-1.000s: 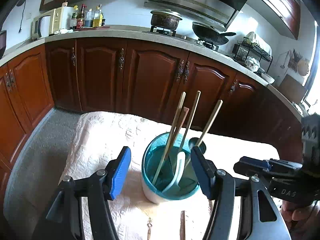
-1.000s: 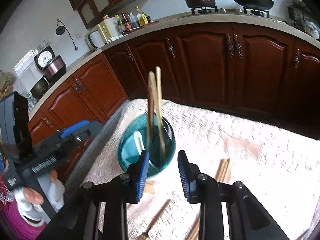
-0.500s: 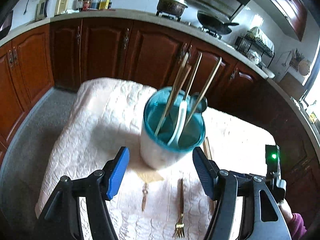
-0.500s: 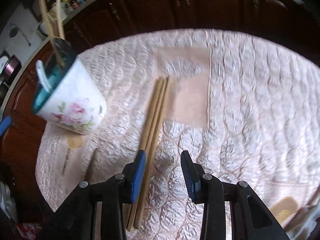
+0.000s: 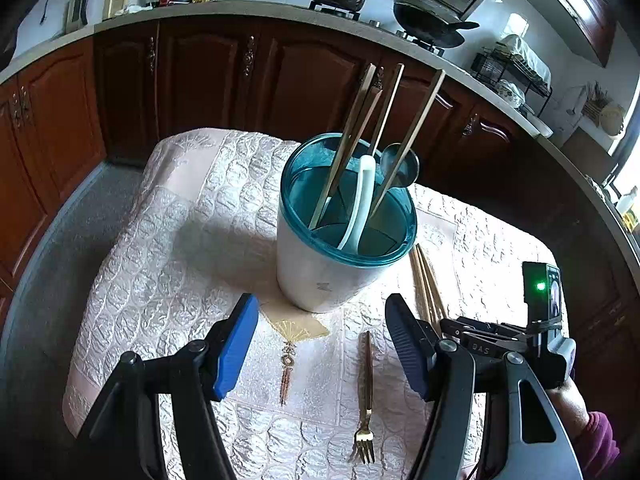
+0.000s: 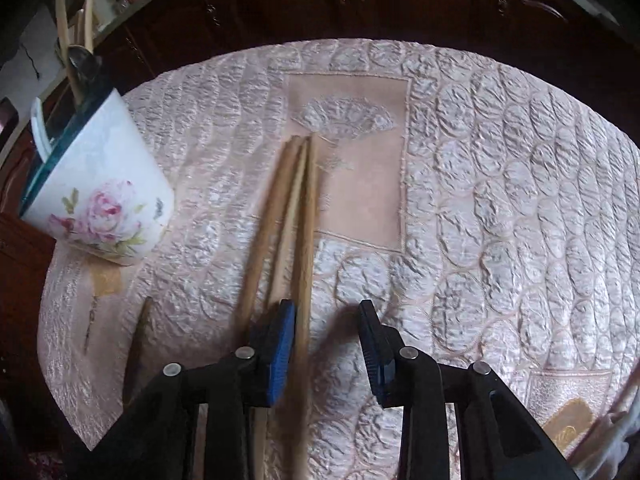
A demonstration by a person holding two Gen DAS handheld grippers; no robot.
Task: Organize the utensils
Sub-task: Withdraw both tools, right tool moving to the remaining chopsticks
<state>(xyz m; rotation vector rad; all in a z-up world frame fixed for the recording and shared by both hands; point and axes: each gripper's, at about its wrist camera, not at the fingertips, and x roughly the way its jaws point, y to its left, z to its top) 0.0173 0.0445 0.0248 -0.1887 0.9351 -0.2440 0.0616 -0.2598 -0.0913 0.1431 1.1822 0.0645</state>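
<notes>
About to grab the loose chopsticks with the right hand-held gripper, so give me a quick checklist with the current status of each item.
1. Right hand-held gripper open: ok.
2. Loose chopsticks all between its jaws: not ok; only the rightmost lies in the gap, the others sit left of the left finger.
3. Pads touching a chopstick: cannot tell.
4. Utensil holder upright on the cloth: ok.
5. Left hand-held gripper open and clear of the holder: ok.
6. Fork outside the right gripper's jaws: ok.
</notes>
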